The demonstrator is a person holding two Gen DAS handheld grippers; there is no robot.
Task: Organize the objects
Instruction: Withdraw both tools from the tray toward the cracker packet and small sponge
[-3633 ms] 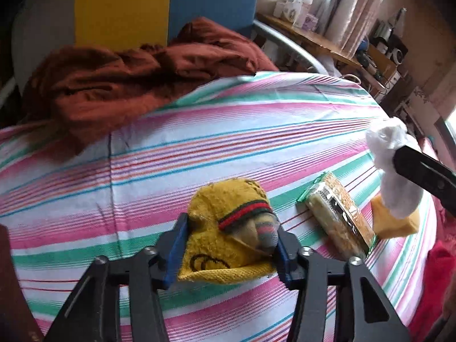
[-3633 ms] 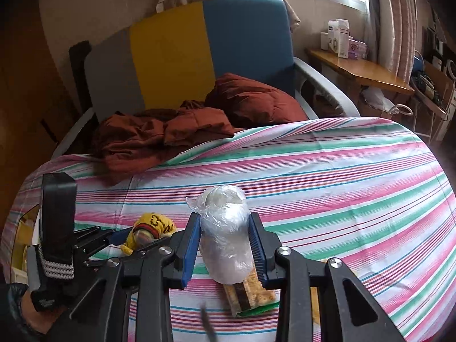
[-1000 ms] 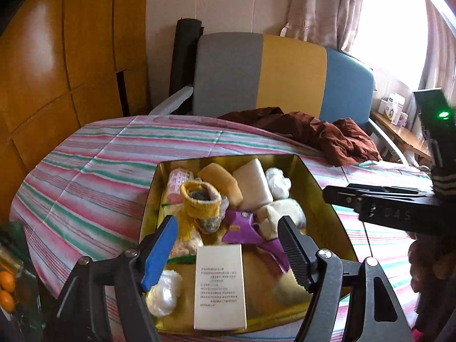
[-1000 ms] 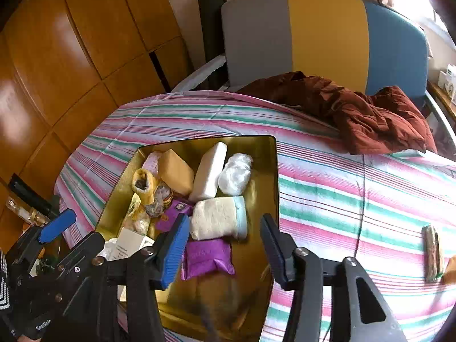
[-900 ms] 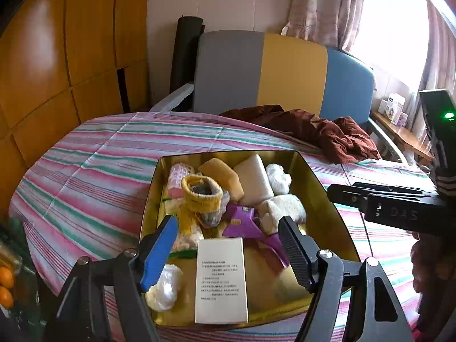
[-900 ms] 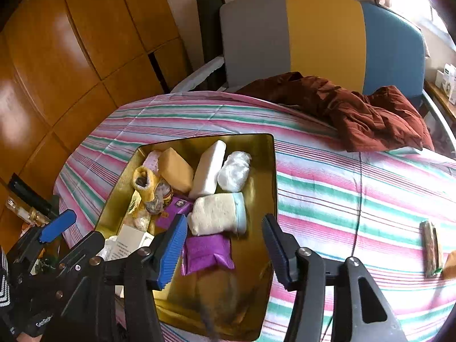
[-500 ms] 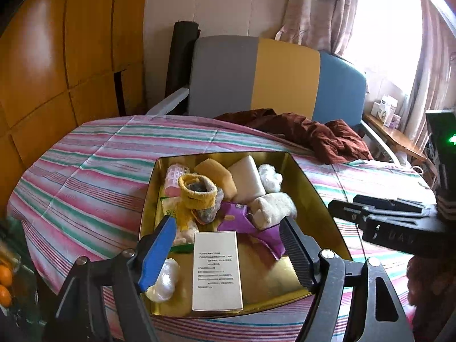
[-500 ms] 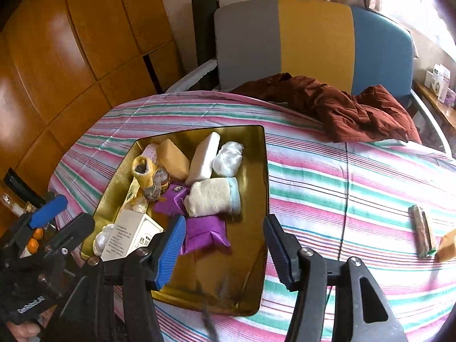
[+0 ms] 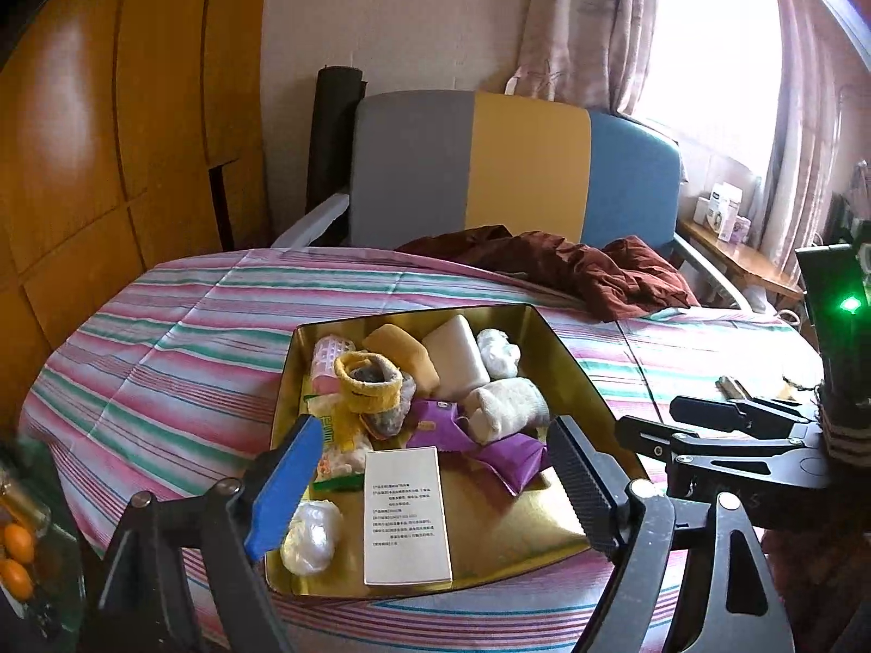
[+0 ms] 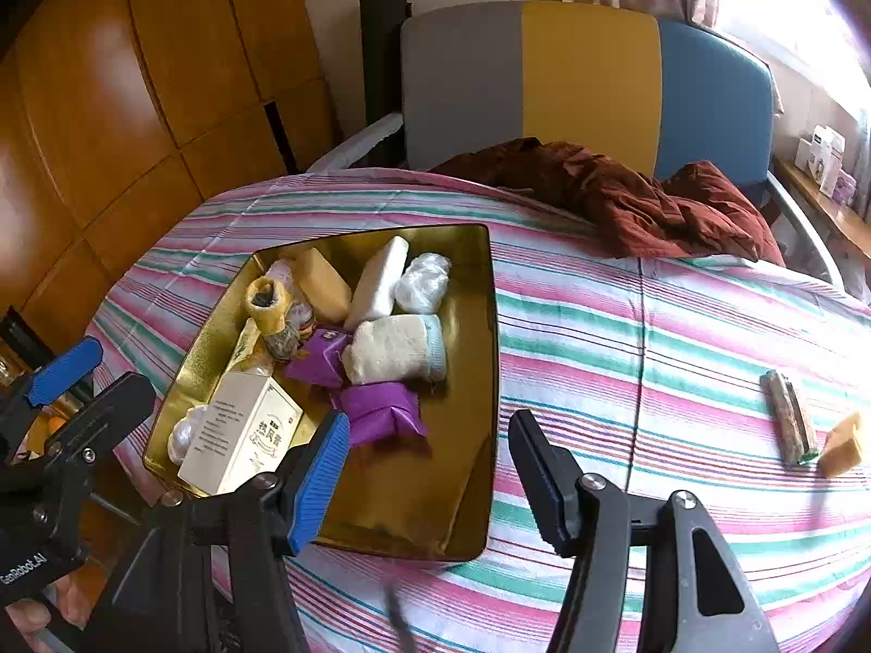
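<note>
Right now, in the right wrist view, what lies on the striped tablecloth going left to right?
White carton in the gold tin → purple packet → white sock → bare striped cloth → green-edged snack bar → yellow sponge.

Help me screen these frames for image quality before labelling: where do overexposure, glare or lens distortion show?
Left wrist view: the window behind the curtain is blown out white; the wood panelling bows with fisheye curvature. Right wrist view: a soft glare patch sits on the panelling; the gold tray reads sharp.
</note>
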